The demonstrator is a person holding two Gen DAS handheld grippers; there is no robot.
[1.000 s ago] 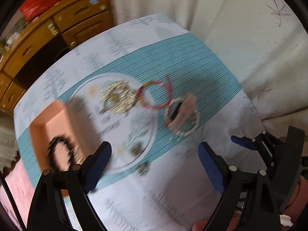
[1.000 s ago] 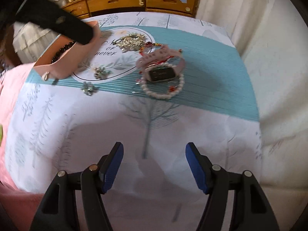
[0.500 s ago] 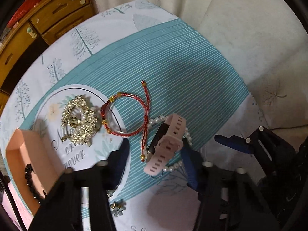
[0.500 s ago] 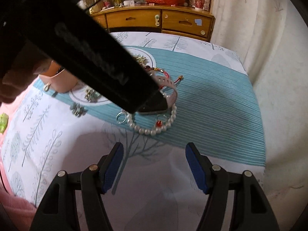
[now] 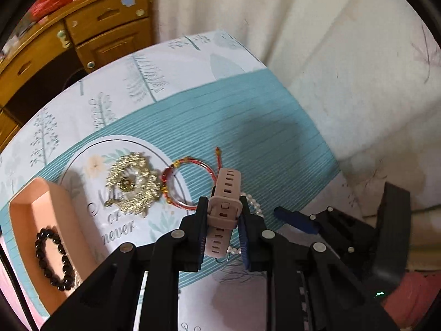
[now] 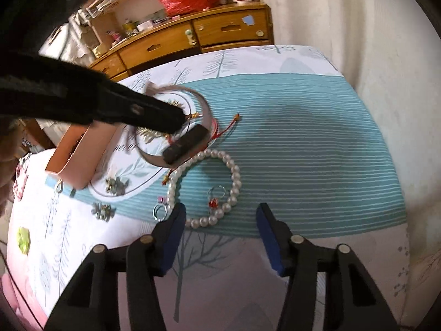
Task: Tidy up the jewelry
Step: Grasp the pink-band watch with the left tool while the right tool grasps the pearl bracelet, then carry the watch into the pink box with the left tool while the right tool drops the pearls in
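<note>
Gripping the pink watch is the step in hand: the left gripper has its blue pads closing on the strap at the buckle, and the strap fills the gap between them. The watch sits just beside the red cord bracelet, partly over the pearl bracelet. In the right wrist view its dark face appears clear of the cloth, though blur makes this uncertain.

The strap's long axis runs along the left gripper's pointing line, with one end toward the camera and the free end pointing away, toward the teal band of the tablecloth.

The right gripper hovers at the near side of the pearl bracelet, its jaws at medium width and closing, with nothing pressed between them.

The next move probably calls for lifting the watch clear of both bracelets and carrying it past the gold brooch to the pink tray, where a black bead bracelet already lies. The pearl strand may snag.
</note>
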